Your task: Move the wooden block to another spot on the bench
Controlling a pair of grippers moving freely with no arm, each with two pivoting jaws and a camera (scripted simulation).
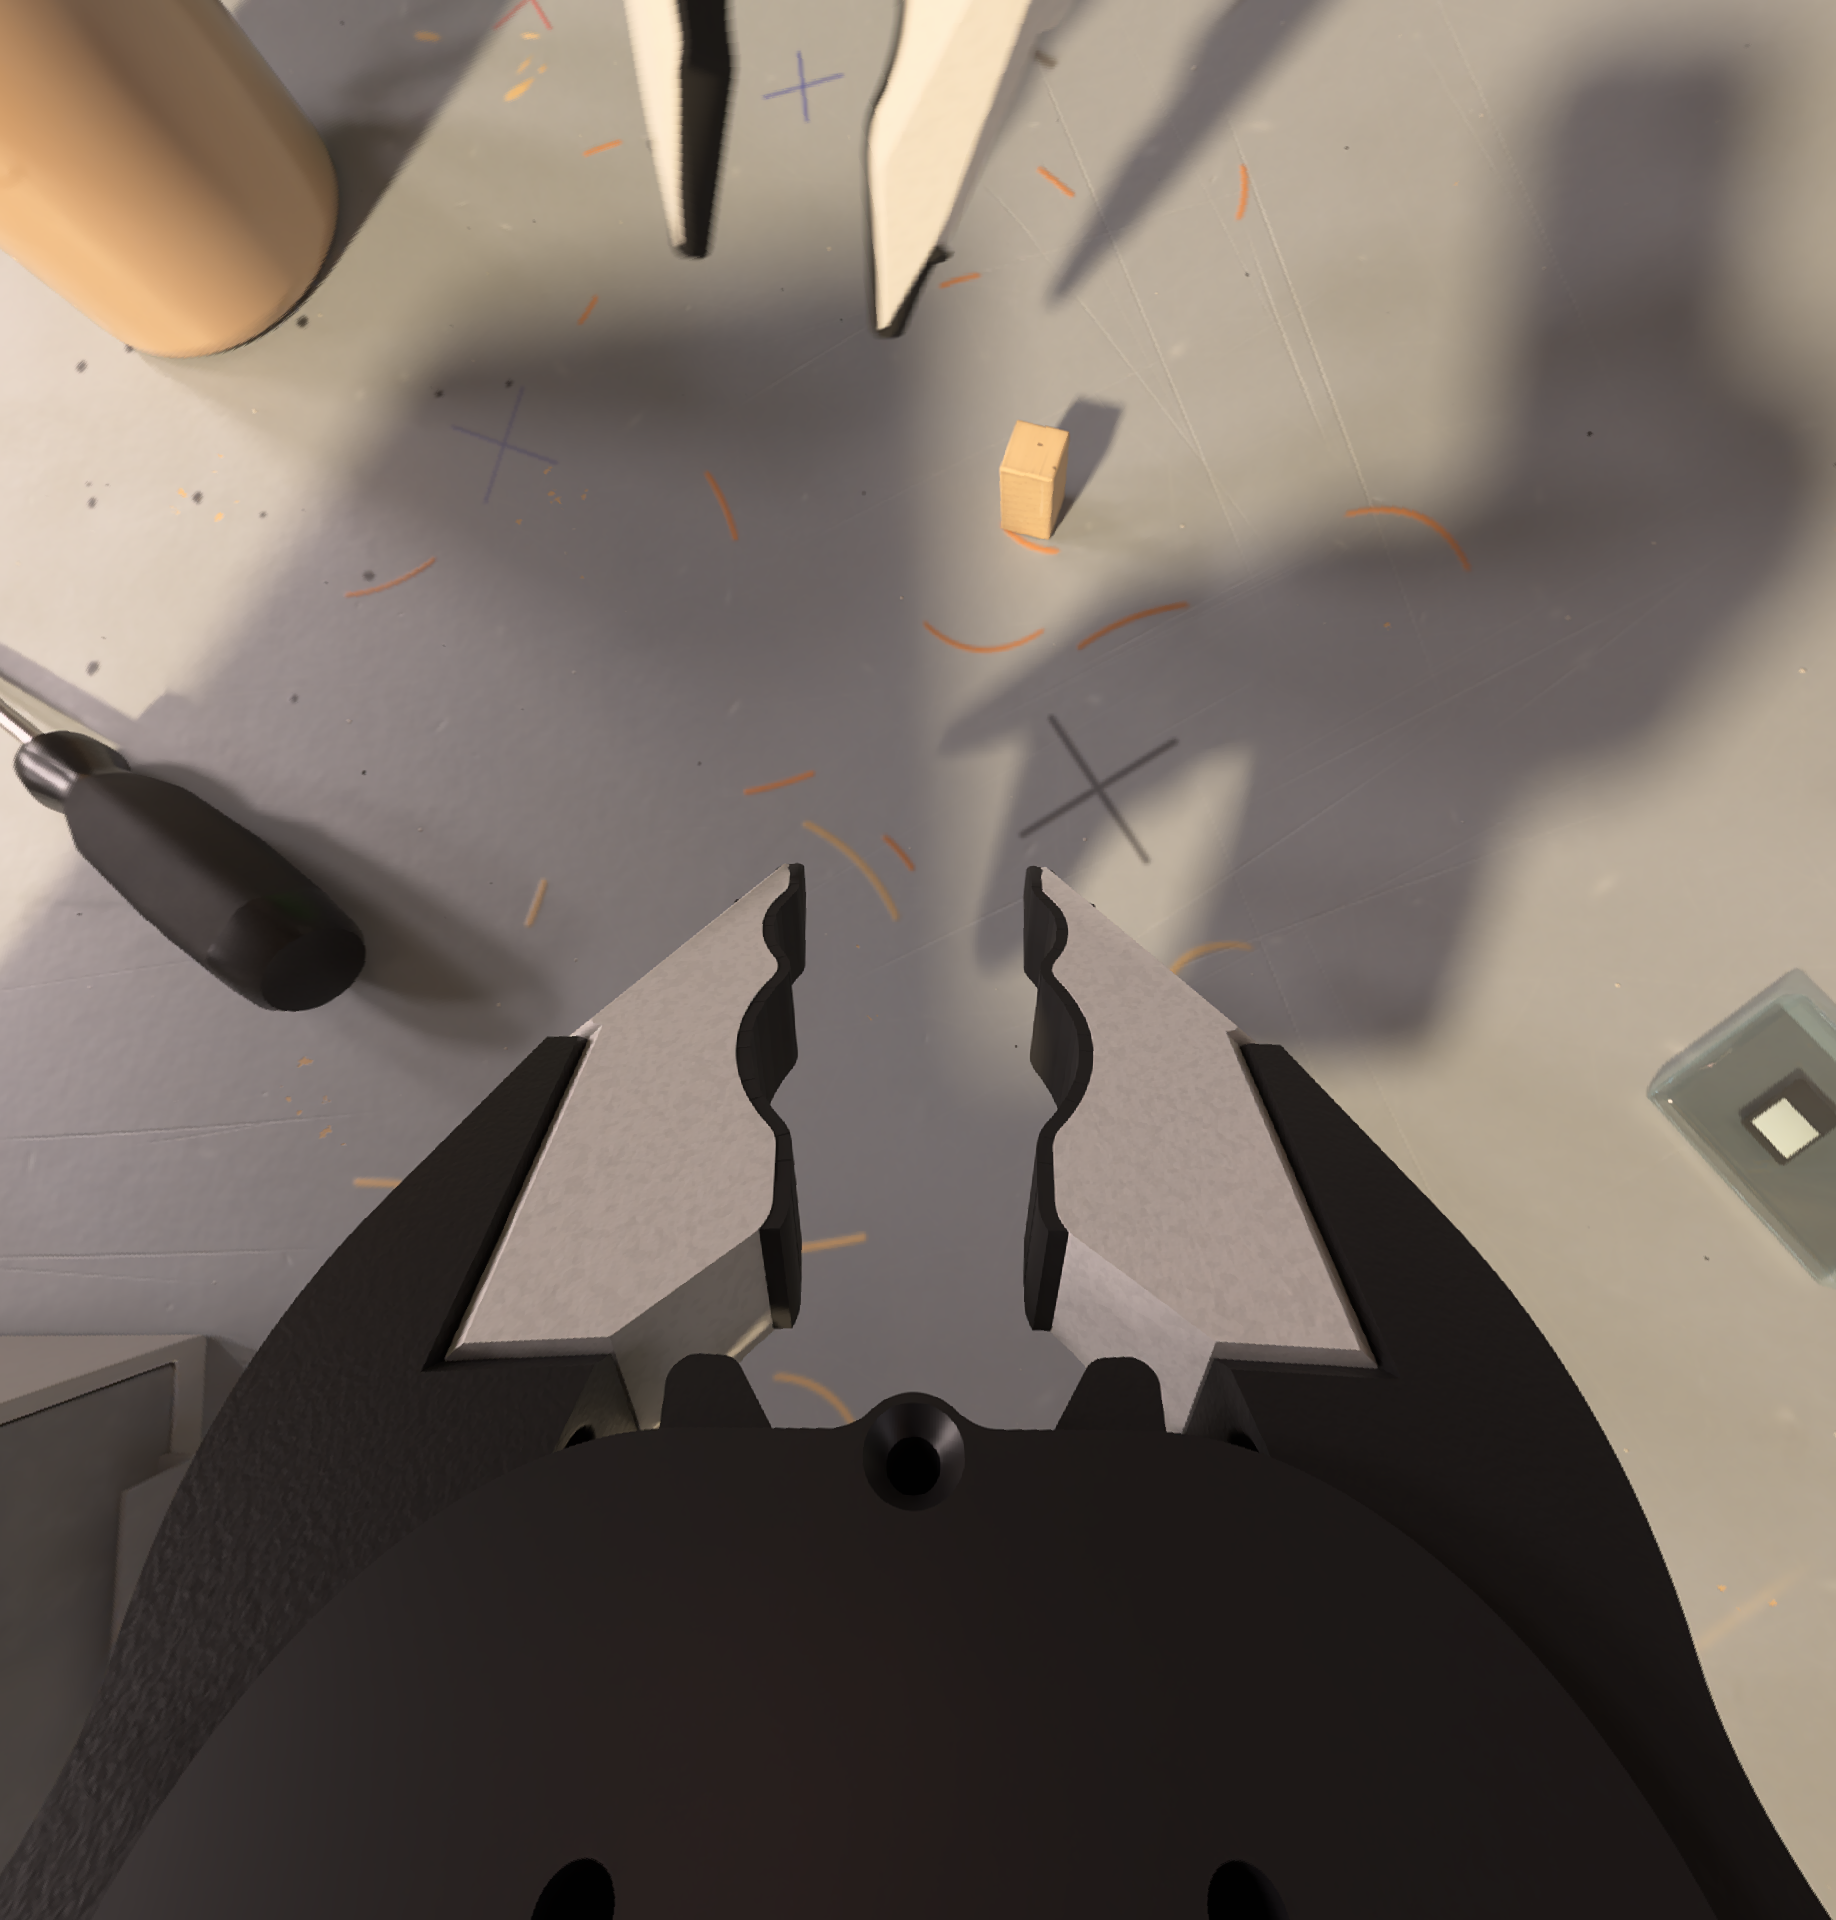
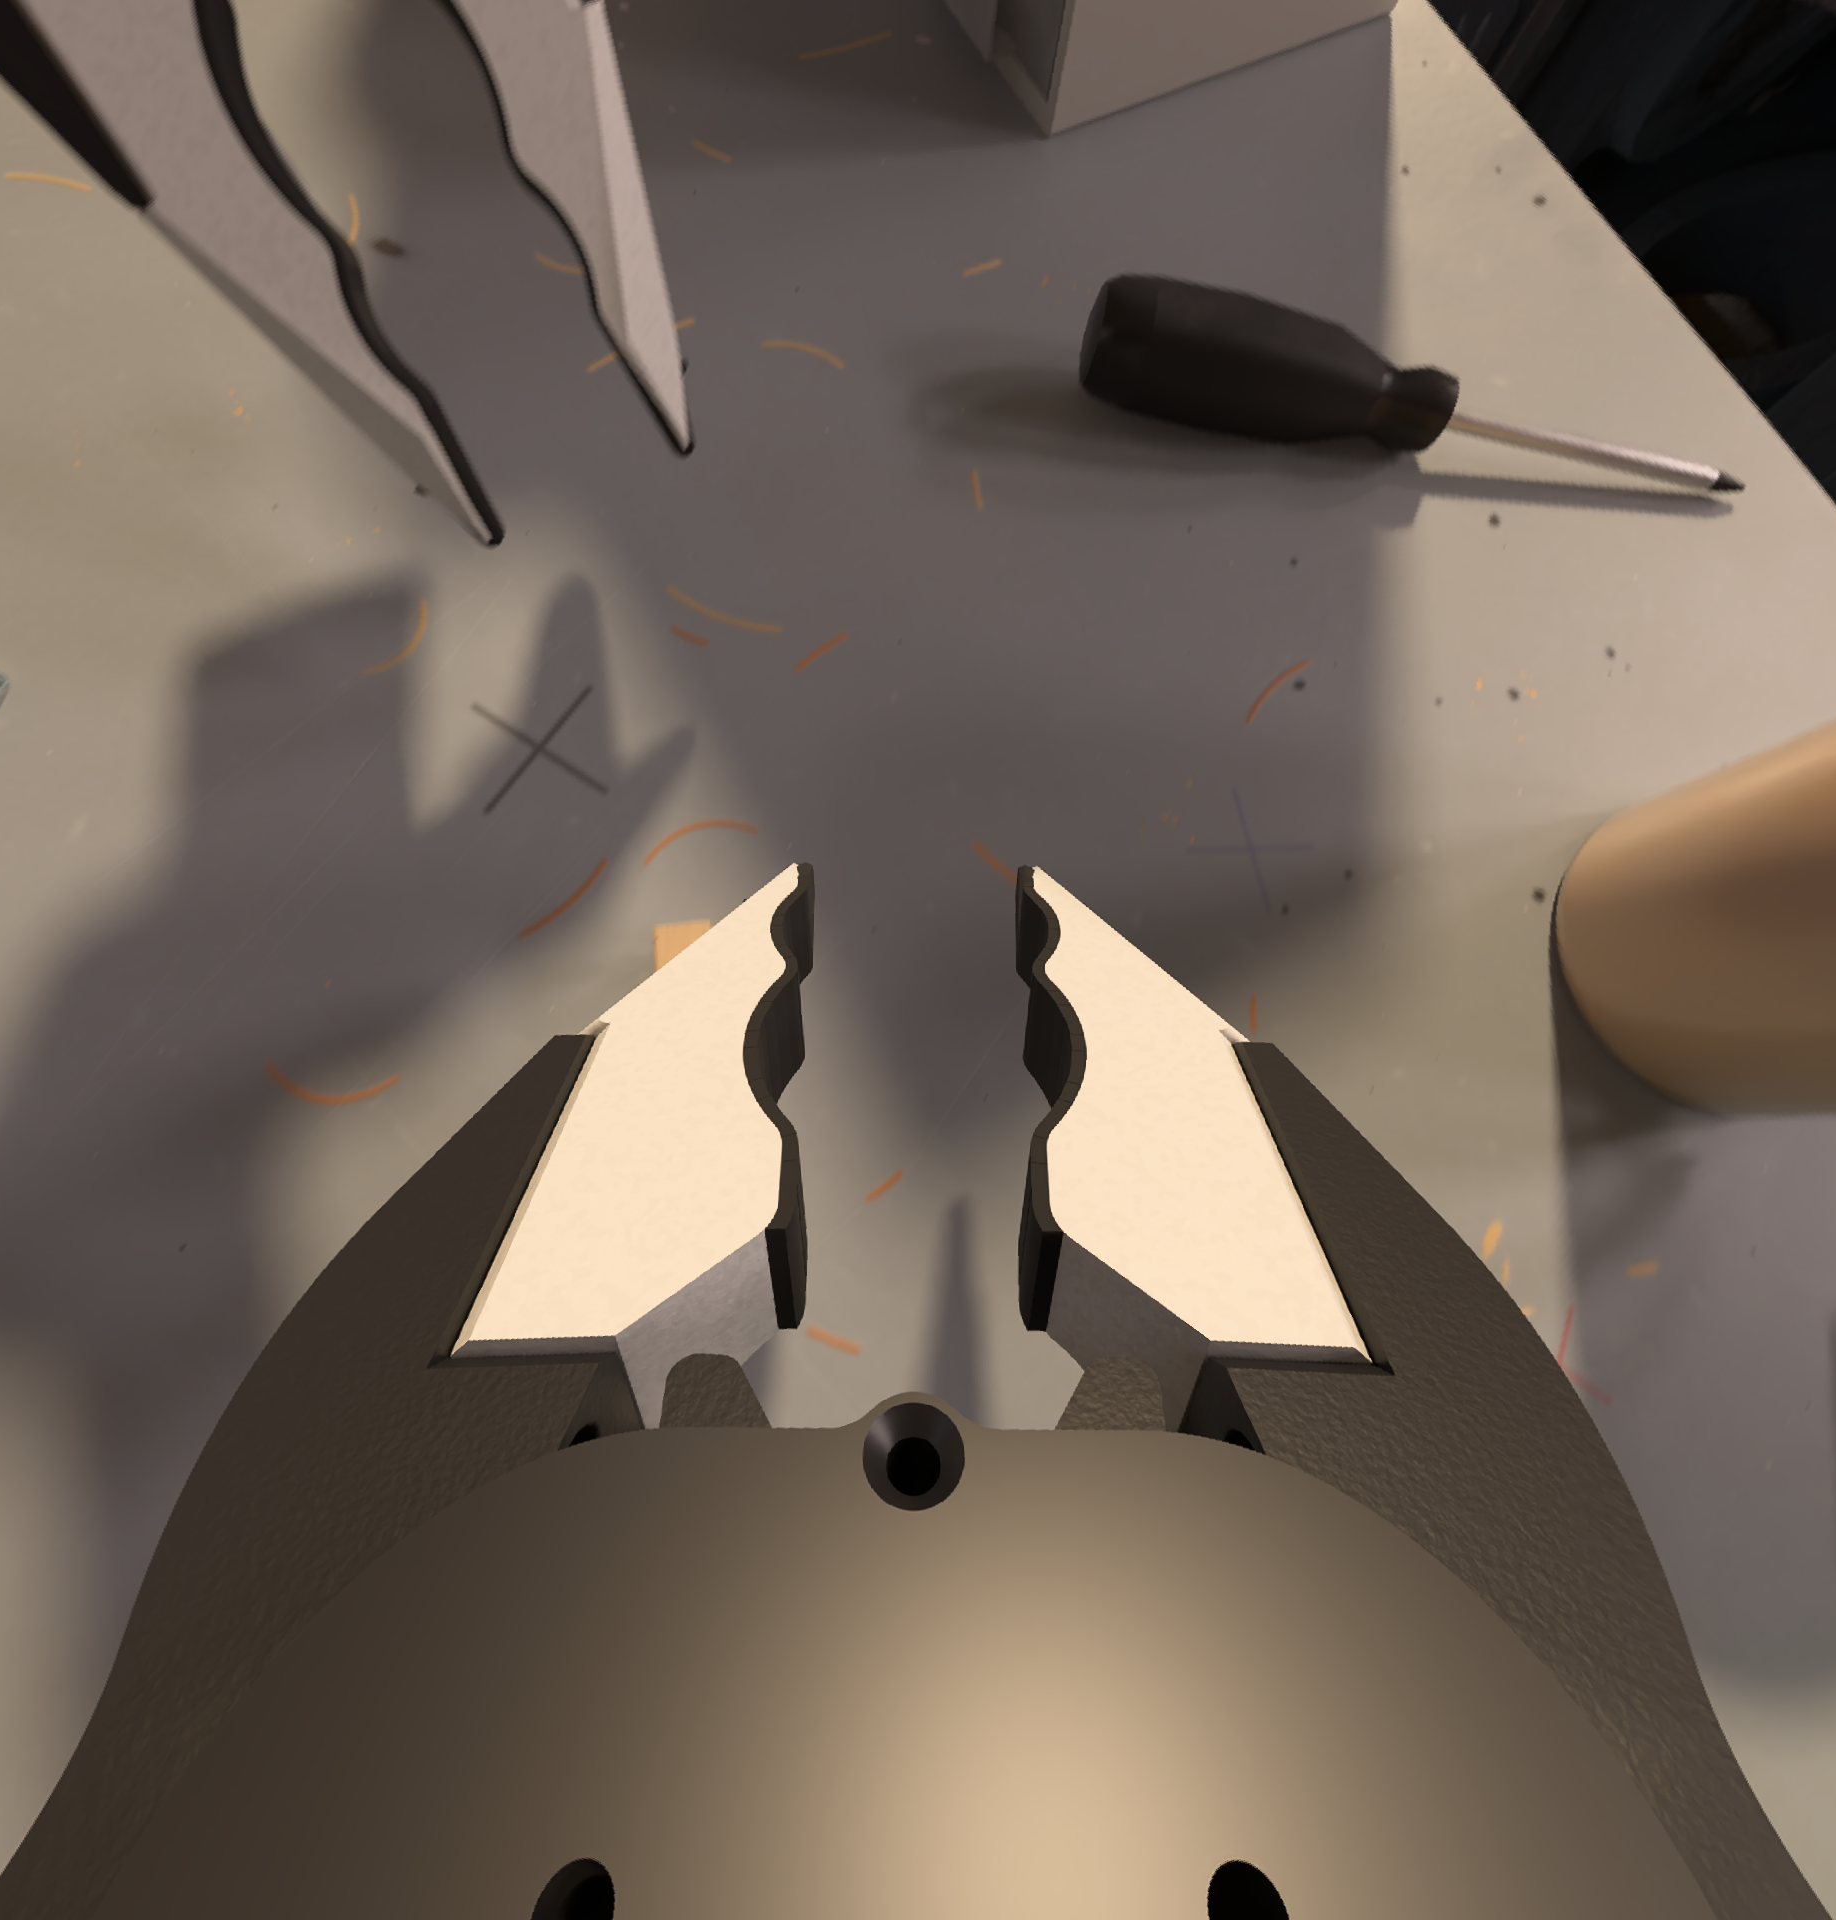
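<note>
A small wooden block [image 1: 1033, 478] stands on the grey bench [image 1: 581, 665], ahead and a little right of my left gripper [image 1: 914, 873], which is open, empty and above the bench. In the right wrist view only a corner of the block [image 2: 677, 940] shows, just left of and mostly hidden behind my right gripper's left finger. My right gripper [image 2: 914, 873] is open and empty. Its fingertips [image 1: 903, 301] also show at the top of the left wrist view, beyond the block. The left gripper's fingers [image 2: 644, 343] show at the top left of the right wrist view.
A black-handled screwdriver [image 1: 187, 883] [image 2: 1278, 364] lies on the bench. A tan cylinder [image 1: 135, 177] [image 2: 1724, 935] lies near it. A small glass slab with a dark square [image 1: 1776, 1132] lies at right. A grey box [image 2: 1153, 52] stands far off. Crosses [image 1: 1099, 790] and orange shavings mark the bench; its edge [image 2: 1641, 281] runs at right.
</note>
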